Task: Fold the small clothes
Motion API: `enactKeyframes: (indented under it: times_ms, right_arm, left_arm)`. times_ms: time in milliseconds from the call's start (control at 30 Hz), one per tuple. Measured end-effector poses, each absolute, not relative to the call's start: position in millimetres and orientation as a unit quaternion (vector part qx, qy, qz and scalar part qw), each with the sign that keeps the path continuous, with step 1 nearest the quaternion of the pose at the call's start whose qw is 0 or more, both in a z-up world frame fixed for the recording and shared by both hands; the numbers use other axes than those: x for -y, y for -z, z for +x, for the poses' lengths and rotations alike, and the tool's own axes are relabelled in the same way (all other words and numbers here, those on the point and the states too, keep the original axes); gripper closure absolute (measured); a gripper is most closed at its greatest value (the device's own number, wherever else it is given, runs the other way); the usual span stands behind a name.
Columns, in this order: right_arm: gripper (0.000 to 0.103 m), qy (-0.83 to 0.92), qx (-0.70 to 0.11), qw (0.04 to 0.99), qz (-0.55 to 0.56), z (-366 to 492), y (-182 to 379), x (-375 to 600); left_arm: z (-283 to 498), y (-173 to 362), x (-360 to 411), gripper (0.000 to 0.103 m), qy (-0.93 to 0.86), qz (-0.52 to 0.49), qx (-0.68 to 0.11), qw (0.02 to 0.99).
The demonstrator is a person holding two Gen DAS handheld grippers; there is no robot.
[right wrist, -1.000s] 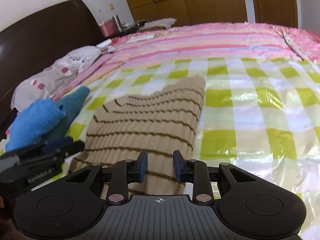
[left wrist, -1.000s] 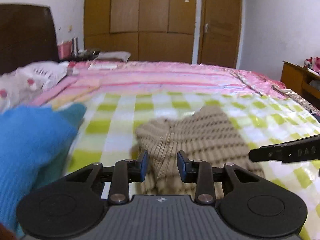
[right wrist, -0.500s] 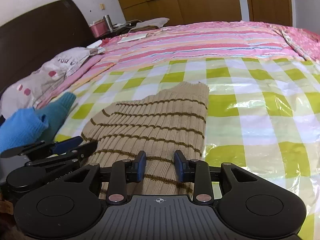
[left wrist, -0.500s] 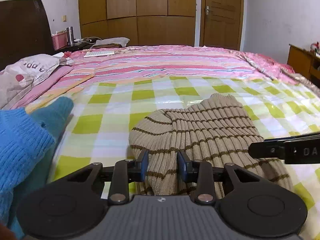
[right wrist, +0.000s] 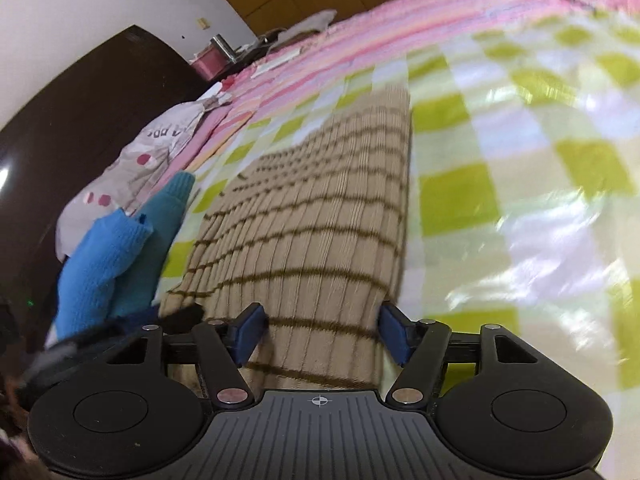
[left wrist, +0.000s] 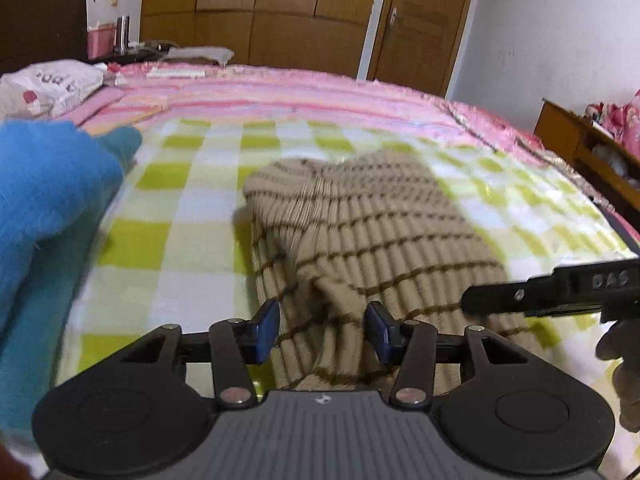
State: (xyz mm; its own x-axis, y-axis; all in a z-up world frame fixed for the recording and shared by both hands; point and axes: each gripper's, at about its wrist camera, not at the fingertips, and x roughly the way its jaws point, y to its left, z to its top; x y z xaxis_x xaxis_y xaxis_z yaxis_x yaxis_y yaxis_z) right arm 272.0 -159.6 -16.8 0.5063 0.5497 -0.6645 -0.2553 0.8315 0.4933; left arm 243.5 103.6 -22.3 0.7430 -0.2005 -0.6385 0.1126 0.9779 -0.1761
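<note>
A beige ribbed sweater with thin brown stripes [left wrist: 372, 220] lies folded on the green-and-white checked sheet [left wrist: 192, 216]. My left gripper [left wrist: 324, 329] hovers low over its near left edge. Its jaws are opening, and a raised fold of the knit sits between the blue pads without being pinched. My right gripper [right wrist: 322, 331] is at the near right edge of the sweater [right wrist: 320, 208]. Its jaws are opening wide, with the hem lying loose between them. A finger of the right gripper [left wrist: 560, 286] shows at the right of the left wrist view.
A blue knit garment [left wrist: 48, 200] on a teal one [right wrist: 168, 208] lies just left of the sweater. Behind are a pink striped blanket [left wrist: 280, 96], a spotted pillow [right wrist: 132, 168] and a dark headboard [right wrist: 80, 100]. A wooden desk [left wrist: 580, 136] stands to the right of the bed.
Both grippers have sunk toward the bed and their jaws have widened, letting go of the sweater's near edge. The right wrist view has rolled, and the sweater now lies flatter.
</note>
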Motion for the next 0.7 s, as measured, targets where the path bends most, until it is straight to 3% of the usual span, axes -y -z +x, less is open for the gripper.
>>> enactKeyframes:
  times_ms: [233, 400, 500, 700]
  right_arm:
    - [0.037, -0.241, -0.43, 0.85, 0.188, 284, 24, 154]
    - [0.07, -0.239, -0.44, 0.849, 0.167, 278, 22, 150]
    - [0.075, -0.244, -0.451, 0.843, 0.161, 267, 17, 157]
    - [0.076, -0.244, -0.467, 0.839, 0.132, 232, 4, 173]
  left_arm:
    - [256, 38, -112, 0.045, 0.108, -0.098, -0.359, 0.922]
    - [245, 38, -107, 0.049, 0.128, -0.107, -0.366, 0.916]
    - [228, 35, -93, 0.049, 0.148, -0.093, -0.37, 0.912]
    - [193, 31, -80, 0.049, 0.172, -0.081, -0.379, 0.905]
